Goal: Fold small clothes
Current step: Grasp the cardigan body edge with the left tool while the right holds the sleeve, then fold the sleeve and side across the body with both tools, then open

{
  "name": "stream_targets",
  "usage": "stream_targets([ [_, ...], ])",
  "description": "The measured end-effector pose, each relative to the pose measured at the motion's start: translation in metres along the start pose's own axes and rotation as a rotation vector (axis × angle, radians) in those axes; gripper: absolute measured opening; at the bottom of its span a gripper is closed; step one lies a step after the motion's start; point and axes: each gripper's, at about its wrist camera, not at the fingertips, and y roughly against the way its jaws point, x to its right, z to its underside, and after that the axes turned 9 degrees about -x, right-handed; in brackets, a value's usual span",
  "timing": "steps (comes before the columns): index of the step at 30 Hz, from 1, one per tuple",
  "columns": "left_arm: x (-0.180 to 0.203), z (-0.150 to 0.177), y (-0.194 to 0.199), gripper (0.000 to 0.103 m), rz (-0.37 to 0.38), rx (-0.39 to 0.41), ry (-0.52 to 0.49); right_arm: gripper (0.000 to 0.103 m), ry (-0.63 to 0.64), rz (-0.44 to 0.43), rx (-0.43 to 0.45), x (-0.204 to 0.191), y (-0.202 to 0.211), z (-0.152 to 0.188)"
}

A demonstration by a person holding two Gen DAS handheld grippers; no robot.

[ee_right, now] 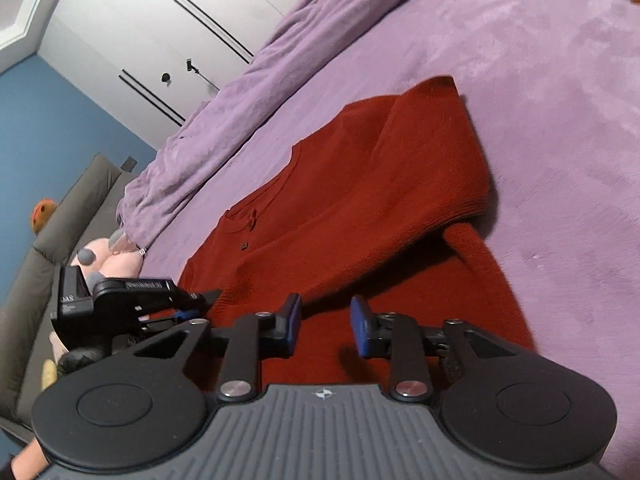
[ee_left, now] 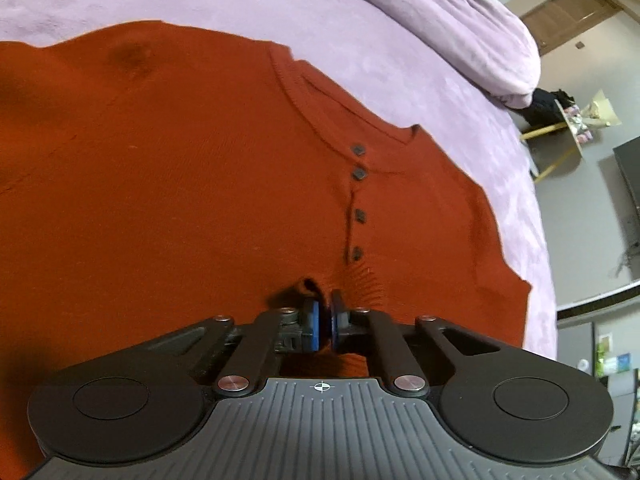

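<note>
My left gripper (ee_left: 325,322) clamped on pinch of sweater (ee_left: 180,184) below button placket (ee_left: 357,200), fabric bunched between pads, likely to lift for fold. My right gripper (ee_right: 325,330) parted, nothing between pads, hovering over hem. Sweater lay flat on purple bed (ee_right: 560,120), one sleeve (ee_right: 432,152) crossed over body, near bed's edge.
</note>
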Motion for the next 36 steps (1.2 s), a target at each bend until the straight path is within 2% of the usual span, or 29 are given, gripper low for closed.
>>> stream_targets([
  [2,0.007,-0.002,0.014,0.006,-0.003,0.052,-0.034,0.025,-0.020,0.001,-0.006,0.002,-0.006,-0.004],
  [5,0.014,-0.008,0.056,0.005,0.100,0.146,-0.044,0.025,-0.062,-0.003,-0.007,0.007,-0.012,-0.011],
  [7,0.016,-0.012,0.084,0.005,0.123,0.220,-0.072,0.026,-0.094,-0.006,0.000,0.011,-0.016,-0.017],
  [10,0.009,-0.015,0.117,0.005,0.079,0.313,-0.092,0.026,-0.146,-0.020,0.016,0.016,-0.025,-0.027],
  [12,-0.003,-0.017,0.130,0.005,0.023,0.355,-0.090,0.026,-0.172,-0.025,0.024,0.018,-0.031,-0.033],
  [15,-0.022,-0.016,0.135,0.005,-0.046,0.365,-0.067,0.026,-0.194,-0.013,0.032,0.019,-0.040,-0.041],
  [20,-0.054,-0.014,0.127,0.005,-0.106,0.343,-0.023,0.026,-0.192,0.019,0.063,0.017,-0.046,-0.052],
  [23,-0.062,-0.017,0.120,0.005,-0.113,0.328,-0.001,0.026,-0.184,0.048,0.074,0.017,-0.051,-0.059],
  [24,-0.062,-0.018,0.119,0.005,-0.119,0.327,-0.002,0.025,-0.177,0.060,0.077,0.017,-0.052,-0.061],
  [25,-0.061,-0.020,0.117,0.005,-0.129,0.328,-0.011,0.019,-0.170,0.071,0.078,0.016,-0.054,-0.063],
  [26,-0.059,-0.020,0.117,0.005,-0.146,0.335,-0.028,0.008,-0.152,0.089,0.078,0.015,-0.055,-0.065],
  [27,-0.055,-0.021,0.114,0.005,-0.155,0.342,-0.047,0.004,-0.120,0.126,0.080,0.011,-0.057,-0.067],
  [31,-0.034,-0.022,0.106,0.005,-0.161,0.382,-0.138,0.003,0.050,0.324,0.178,-0.012,-0.051,-0.065],
  [34,-0.024,-0.024,0.090,0.006,-0.250,0.386,-0.209,0.000,0.145,0.507,0.246,-0.021,-0.052,-0.059],
  [35,-0.025,-0.025,0.083,0.006,-0.269,0.370,-0.215,0.000,0.165,0.540,0.232,-0.020,-0.054,-0.060],
  [36,-0.027,-0.025,0.077,0.006,-0.282,0.360,-0.218,0.000,0.151,0.504,0.193,-0.016,-0.055,-0.061],
])
